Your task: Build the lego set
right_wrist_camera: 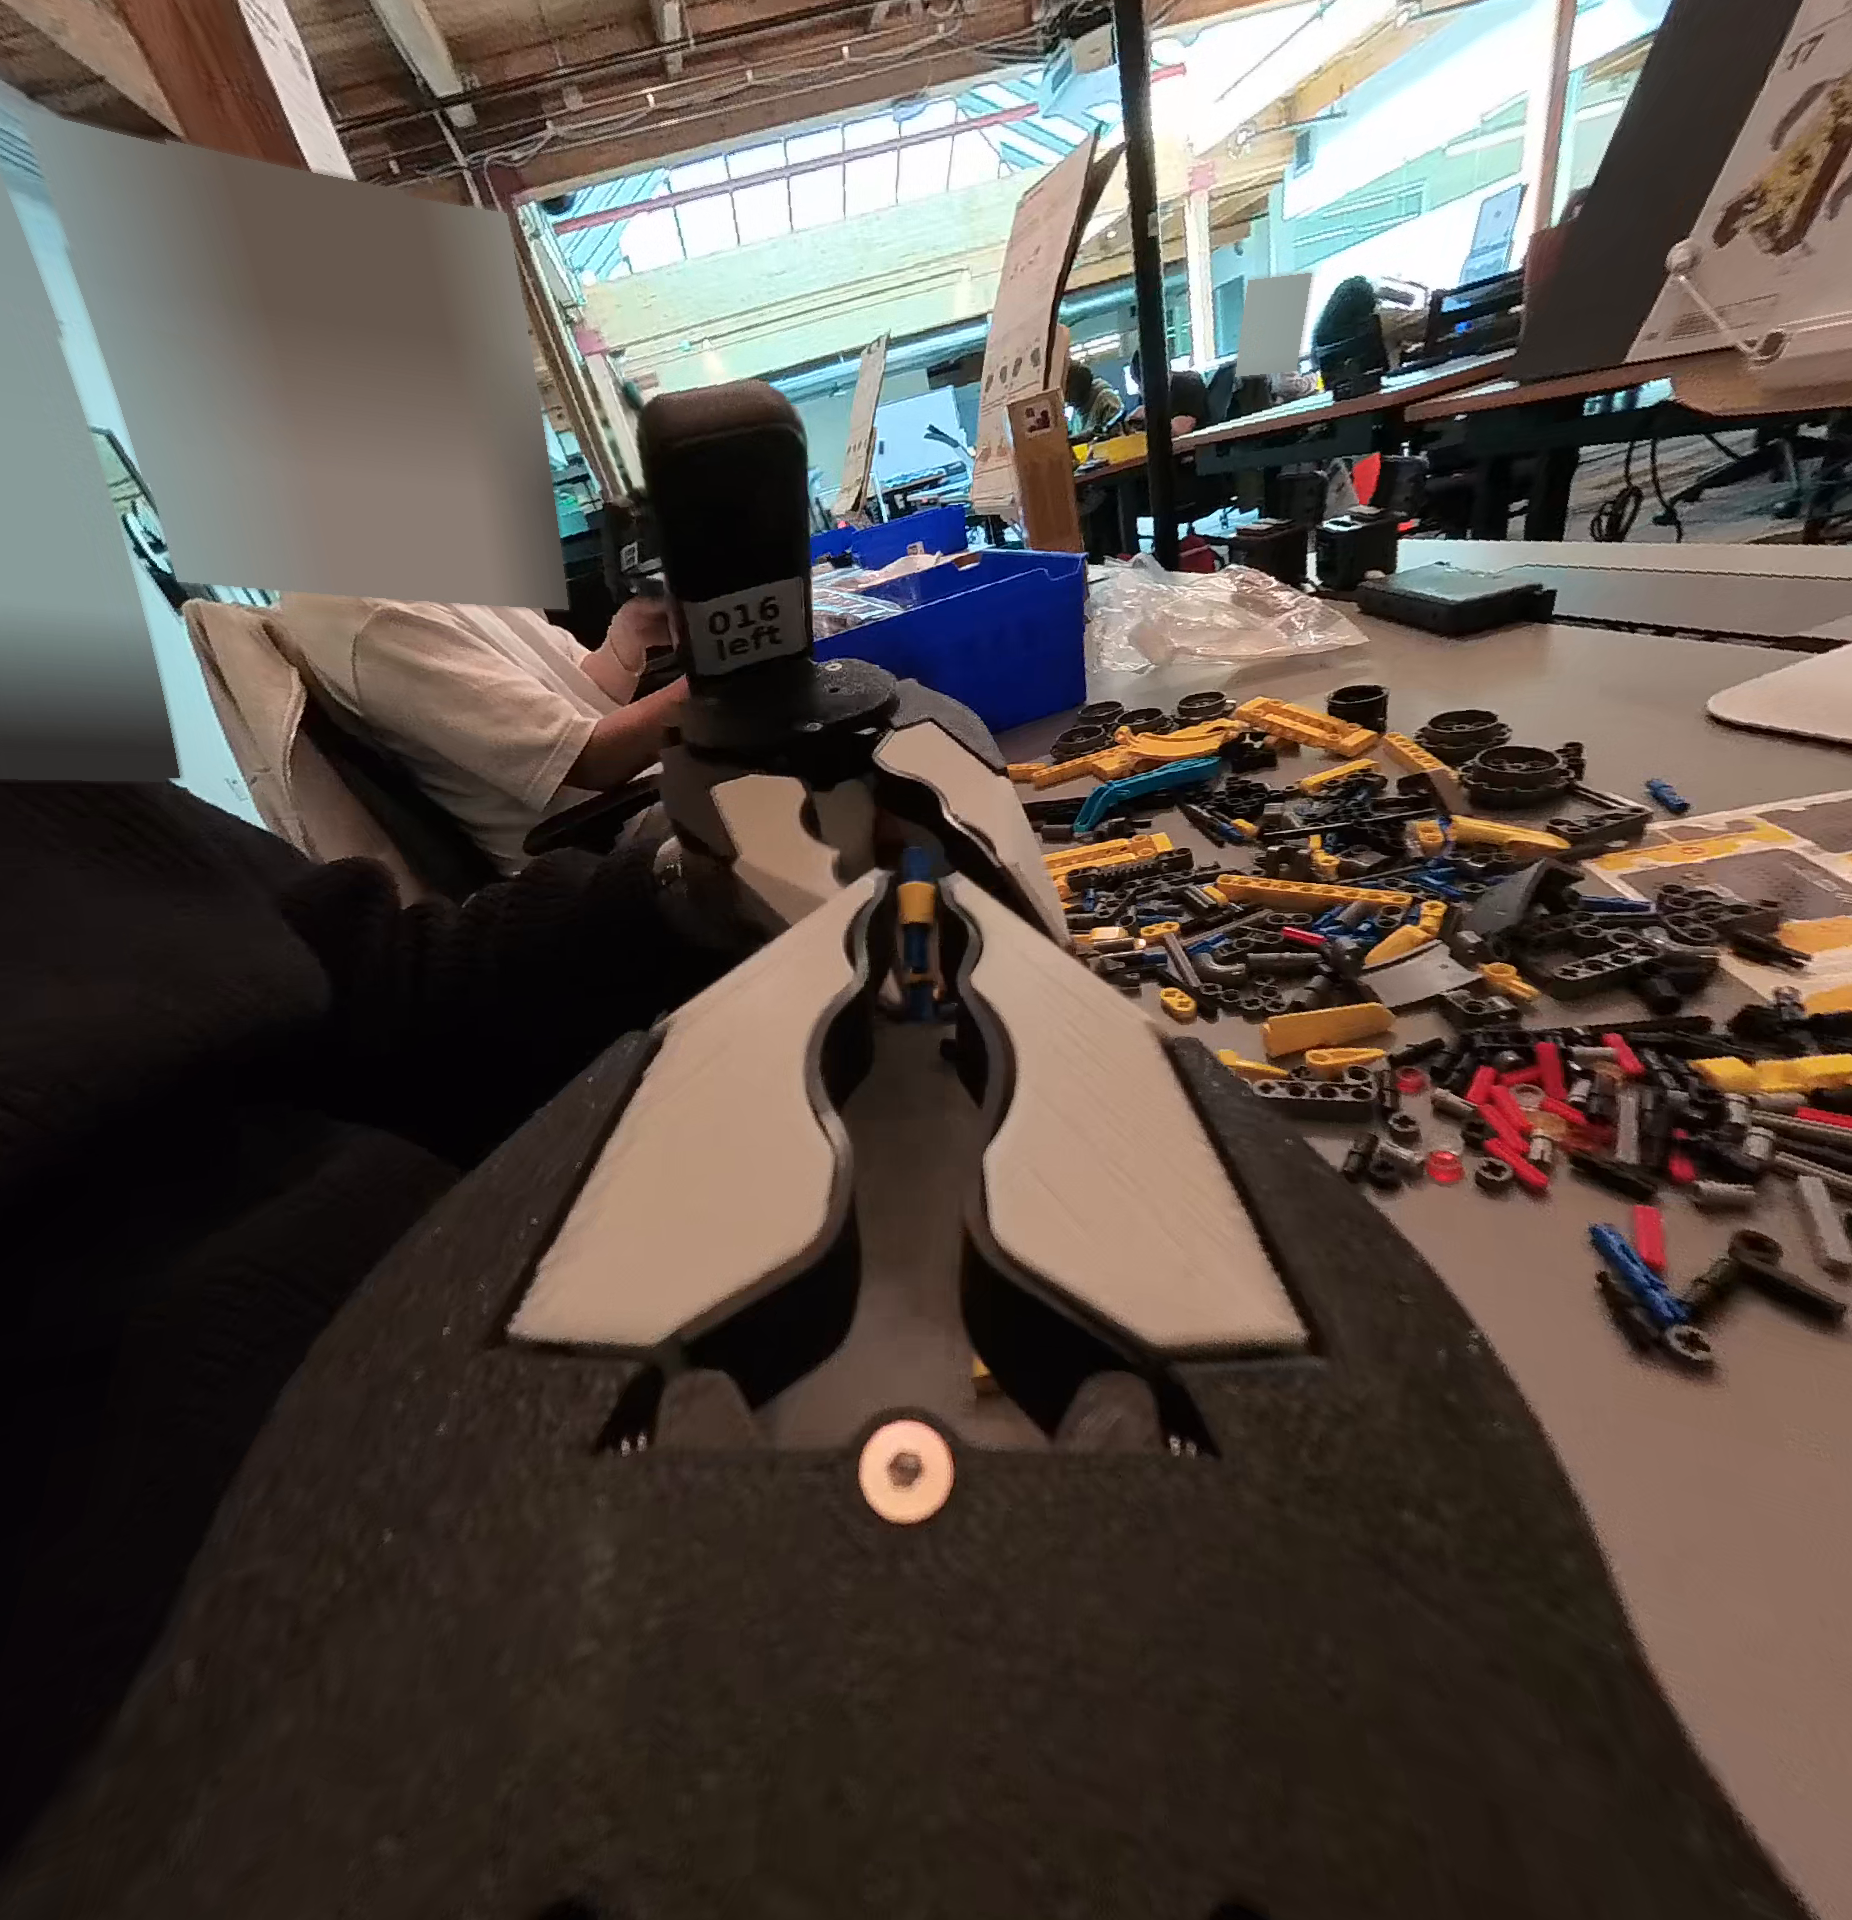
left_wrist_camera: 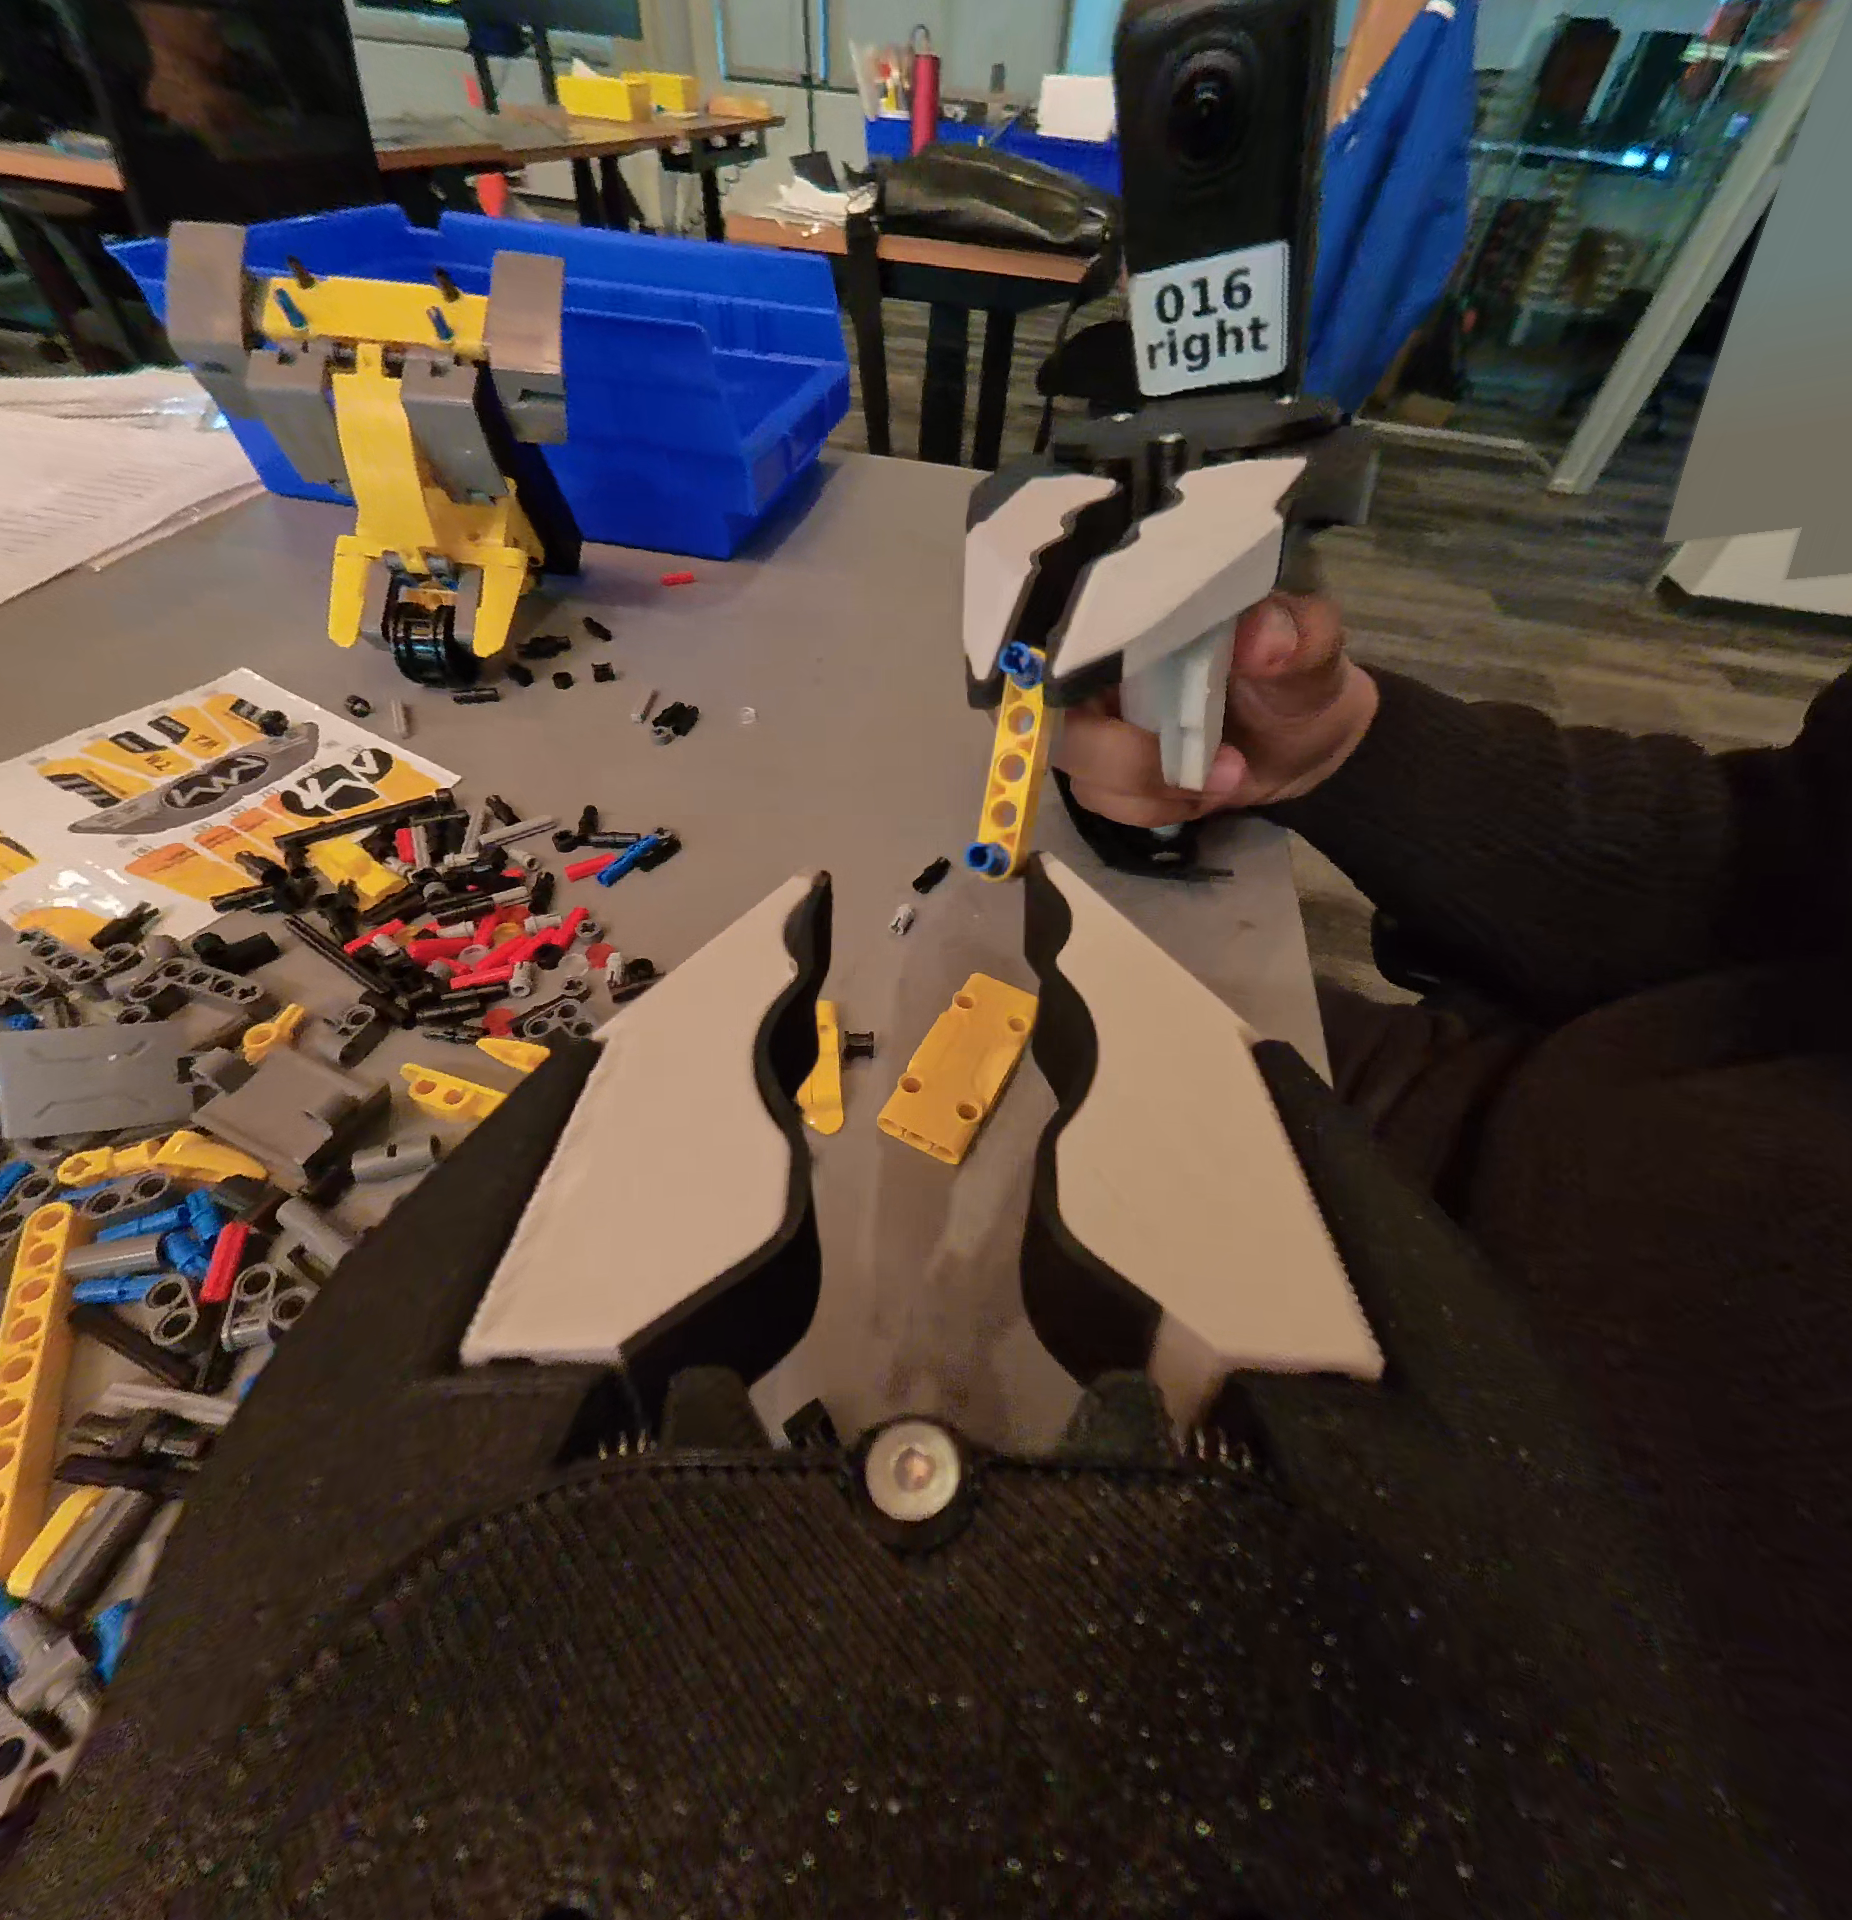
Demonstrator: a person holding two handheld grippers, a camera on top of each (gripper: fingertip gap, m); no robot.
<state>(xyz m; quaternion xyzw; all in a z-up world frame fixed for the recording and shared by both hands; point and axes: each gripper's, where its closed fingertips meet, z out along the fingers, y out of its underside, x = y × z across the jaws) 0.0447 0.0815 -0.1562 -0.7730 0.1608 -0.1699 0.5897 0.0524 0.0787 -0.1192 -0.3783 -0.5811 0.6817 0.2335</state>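
Right now your right gripper [left_wrist_camera: 1026,665] pinches a yellow beam [left_wrist_camera: 1008,767] by its upper end. Your left gripper [left_wrist_camera: 927,878] is spread, empty, one fingertip [left_wrist_camera: 1041,868] just beside the beam's lower end.

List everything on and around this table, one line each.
yellow beam: one, blue pins at both ends, held in the right gripper
yellow panel: one, flat on the table
partly built model: one, yellow and grey, standing before the bin
blue bin: one, at the table's back
loose parts: many, mixed colours, spread across the table
sticker sheet: one, beside the pile
right gripper: shut on the beam
left gripper: open, empty
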